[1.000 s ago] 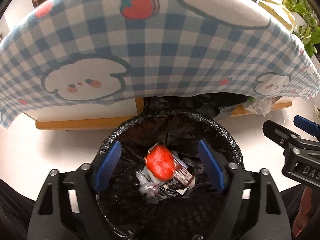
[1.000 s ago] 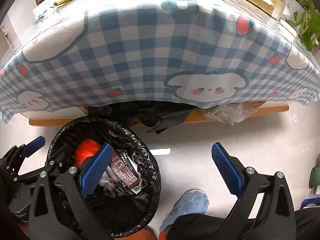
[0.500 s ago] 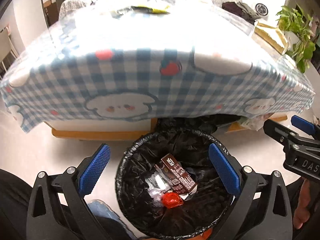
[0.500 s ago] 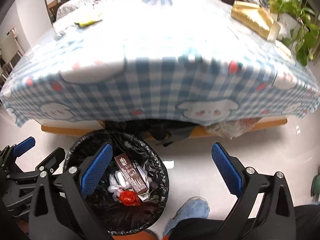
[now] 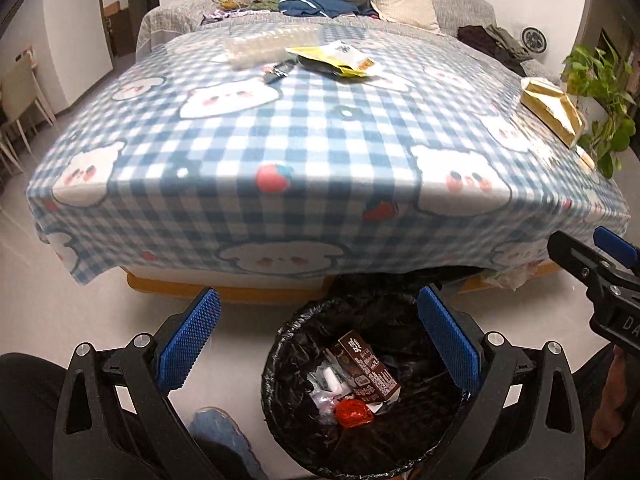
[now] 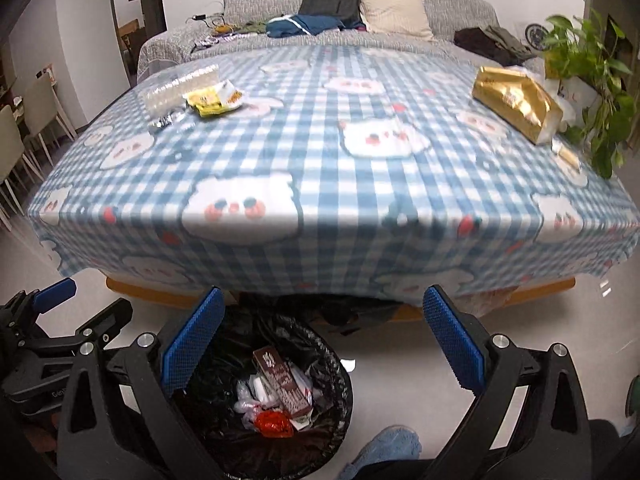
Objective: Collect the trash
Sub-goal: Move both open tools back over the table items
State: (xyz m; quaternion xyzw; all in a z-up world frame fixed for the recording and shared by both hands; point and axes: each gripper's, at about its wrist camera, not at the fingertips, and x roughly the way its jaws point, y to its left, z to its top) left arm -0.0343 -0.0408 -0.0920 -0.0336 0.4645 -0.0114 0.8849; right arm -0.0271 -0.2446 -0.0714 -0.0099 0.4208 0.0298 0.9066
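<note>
A bin with a black liner [image 5: 280,334] [image 6: 340,364] stands on the floor before the table. In it lie a red wrapper [image 5: 352,413] [image 6: 273,423], a brown carton [image 5: 366,366] [image 6: 282,380] and clear plastic scraps. My left gripper [image 5: 318,338] is open and empty above the bin. My right gripper [image 6: 324,340] is open and empty to its right. On the table lie a yellow snack bag [image 5: 336,58] [image 6: 214,98], a clear plastic tray [image 5: 264,44] [image 6: 180,84] and a small dark wrapper [image 5: 276,72] [image 6: 162,122].
The table has a blue checked cloth [image 5: 320,152] [image 6: 320,168]. A gold box [image 5: 554,104] [image 6: 516,100] and a plant [image 5: 604,92] [image 6: 592,80] sit at its right. A grey sofa [image 6: 360,12] with clothes stands behind. My blue slipper [image 6: 394,446] is beside the bin.
Both grippers have risen and pulled back from the bin, so the tabletop shows. The red wrapper left the left gripper and now lies in the bin.
</note>
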